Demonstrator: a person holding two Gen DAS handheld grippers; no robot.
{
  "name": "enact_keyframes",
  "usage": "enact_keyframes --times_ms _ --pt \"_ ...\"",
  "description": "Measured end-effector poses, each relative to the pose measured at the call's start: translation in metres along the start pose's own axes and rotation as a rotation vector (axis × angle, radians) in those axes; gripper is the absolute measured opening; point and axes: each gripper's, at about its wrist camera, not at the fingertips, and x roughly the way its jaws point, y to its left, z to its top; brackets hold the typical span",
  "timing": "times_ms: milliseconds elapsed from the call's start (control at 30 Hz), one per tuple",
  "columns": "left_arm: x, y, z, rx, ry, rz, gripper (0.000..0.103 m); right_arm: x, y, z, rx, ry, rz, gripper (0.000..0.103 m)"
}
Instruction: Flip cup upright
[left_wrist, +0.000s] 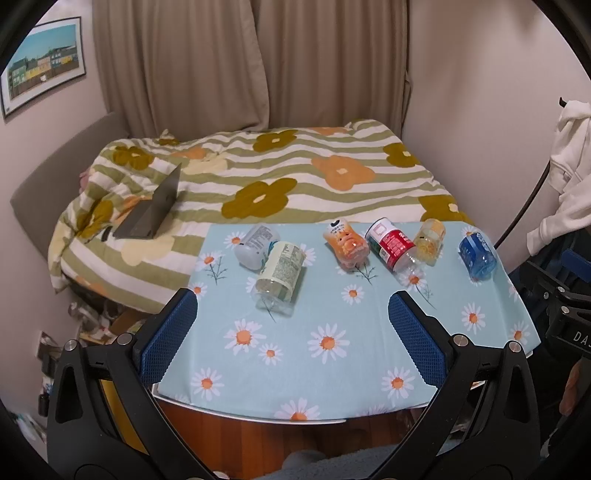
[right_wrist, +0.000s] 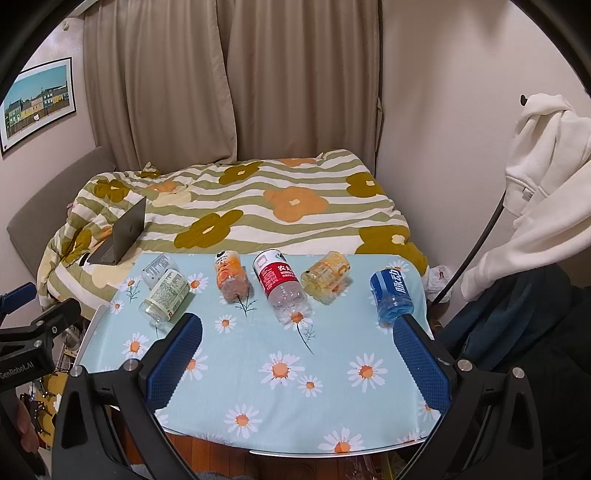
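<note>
Several cut bottle cups lie on their sides along the far half of the daisy-print table (left_wrist: 295, 362) (right_wrist: 258, 369). From left: a white cup (left_wrist: 253, 243) (right_wrist: 159, 269), a pale green cup (left_wrist: 280, 273) (right_wrist: 166, 295), an orange cup (left_wrist: 345, 245) (right_wrist: 231, 275), a red-label cup (left_wrist: 391, 245) (right_wrist: 280, 284), a yellow cup (left_wrist: 428, 236) (right_wrist: 327, 275), and a blue cup (left_wrist: 476, 254) (right_wrist: 391, 293). My left gripper (left_wrist: 291, 310) is open and empty over the near table. My right gripper (right_wrist: 297, 336) is open and empty, its right finger near the blue cup.
A bed with a flowered quilt (left_wrist: 280, 173) (right_wrist: 258, 206) lies behind the table, with an open laptop (left_wrist: 151, 210) (right_wrist: 122, 232) on it. A white garment (right_wrist: 546, 192) hangs at right. Clutter lies on the floor at left (left_wrist: 92, 321).
</note>
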Motion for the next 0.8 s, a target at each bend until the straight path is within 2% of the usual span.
enact_keyframes --times_ms 800 --pt "0.0027 -0.0035 0.0008 0.004 0.005 0.003 0.103 0.0035 -0.0001 0.0004 0.0 0.0 0.0 0.103"
